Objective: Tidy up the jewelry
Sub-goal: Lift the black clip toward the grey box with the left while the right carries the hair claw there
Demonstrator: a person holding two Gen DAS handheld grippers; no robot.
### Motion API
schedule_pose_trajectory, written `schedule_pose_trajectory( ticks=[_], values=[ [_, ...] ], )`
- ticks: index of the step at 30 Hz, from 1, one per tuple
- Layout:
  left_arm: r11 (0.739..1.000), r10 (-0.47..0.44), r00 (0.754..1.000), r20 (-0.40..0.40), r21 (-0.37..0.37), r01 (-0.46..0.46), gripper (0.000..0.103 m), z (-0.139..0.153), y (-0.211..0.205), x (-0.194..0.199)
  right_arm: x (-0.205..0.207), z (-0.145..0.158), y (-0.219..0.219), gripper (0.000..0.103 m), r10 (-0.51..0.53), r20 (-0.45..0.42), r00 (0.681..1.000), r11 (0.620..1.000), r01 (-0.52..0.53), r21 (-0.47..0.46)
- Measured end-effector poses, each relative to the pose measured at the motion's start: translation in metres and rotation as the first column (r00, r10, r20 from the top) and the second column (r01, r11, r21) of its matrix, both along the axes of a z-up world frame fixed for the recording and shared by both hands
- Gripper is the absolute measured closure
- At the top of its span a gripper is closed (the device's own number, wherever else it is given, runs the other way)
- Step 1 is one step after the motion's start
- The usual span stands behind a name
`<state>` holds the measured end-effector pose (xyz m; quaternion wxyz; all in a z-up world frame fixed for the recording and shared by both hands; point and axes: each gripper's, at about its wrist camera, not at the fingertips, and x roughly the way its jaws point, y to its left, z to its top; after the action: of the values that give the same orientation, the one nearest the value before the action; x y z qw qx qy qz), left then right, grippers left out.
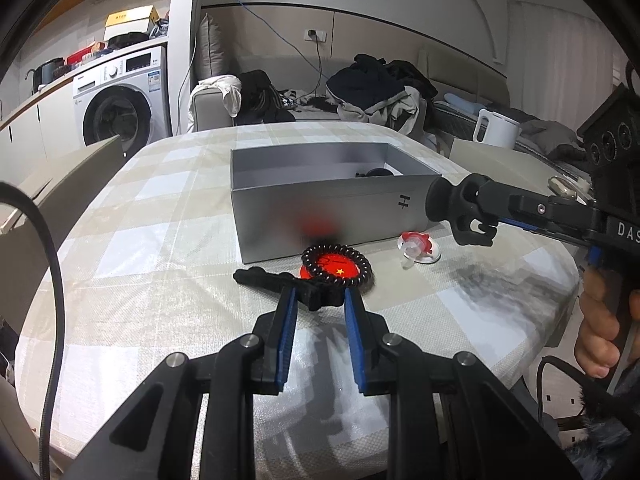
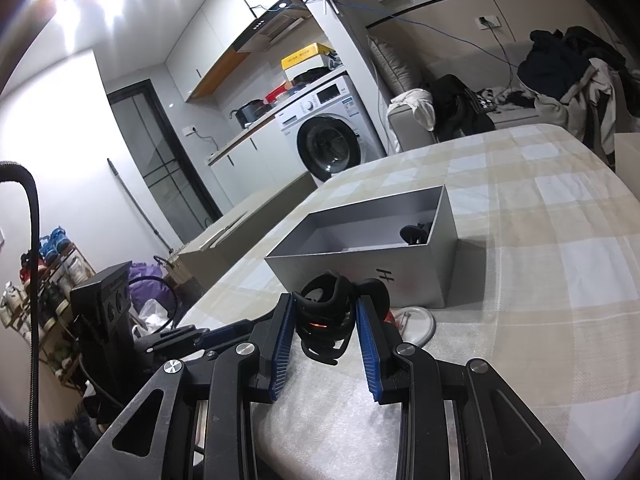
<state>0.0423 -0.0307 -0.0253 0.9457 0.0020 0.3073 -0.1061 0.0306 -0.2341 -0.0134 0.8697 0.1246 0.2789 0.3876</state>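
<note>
While the left claw (image 1: 320,300) sits low over the checked cloth of the bench (image 1: 168,208), its blue-padded fingers (image 1: 286,320) stand moderately apart around the near end of a black hair clip (image 1: 280,280) lying flat on the cloth. Whether the pads actually press that clip cannot be told; there is daylight along both sides of it. Just beyond the clip, a dark beaded bracelet (image 1: 338,266) lies in a ring on top of a round red badge with a yellow star (image 1: 334,270), close against the front wall of an open grey rectangular cardboard box (image 1: 332,216). To the right of the bracelet, a clear plastic piece with red trim (image 1: 418,246) rests on the cloth, just beside the box's near right corner.

The right claw (image 2: 326,324) is held above the bench near that same corner of the grey box (image 2: 400,256). Its fingers (image 2: 370,344) are closed partway onto a black claw-style hair clip (image 2: 324,320), which fills the gap between the blue pads and is carried clear of the cloth; in the left wrist view the same clip (image 1: 464,212) hangs at the tips, off the bench and level with the box wall. Inside the box, a dark item (image 2: 414,234) lies against the far right wall; its kind is too small to tell.
</note>
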Motion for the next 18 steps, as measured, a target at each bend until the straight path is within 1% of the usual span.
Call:
schedule_pose_trajectory(
  ticks=[2,4,18],
  values=[
    [1.000,-0.004,1.000,0.005,0.003,0.004,0.086,0.0008,-0.0007,-0.0002,-0.0004,0.0001,0.0002,0.073,-0.001,0.001,1.000,1.000,0.001,0.000],
    [1.000,-0.004,1.000,0.013,0.009,0.003,0.090,0.0017,-0.0004,-0.0004,-0.0006,0.0001,0.0002,0.073,0.000,0.000,1.000,1.000,0.000,0.000],
    [1.000,-0.002,1.000,0.007,0.004,0.002,0.090,0.0007,0.0026,-0.0027,-0.0004,-0.0002,0.0012,0.073,0.001,-0.001,1.000,1.000,-0.001,-0.003]
  ],
)
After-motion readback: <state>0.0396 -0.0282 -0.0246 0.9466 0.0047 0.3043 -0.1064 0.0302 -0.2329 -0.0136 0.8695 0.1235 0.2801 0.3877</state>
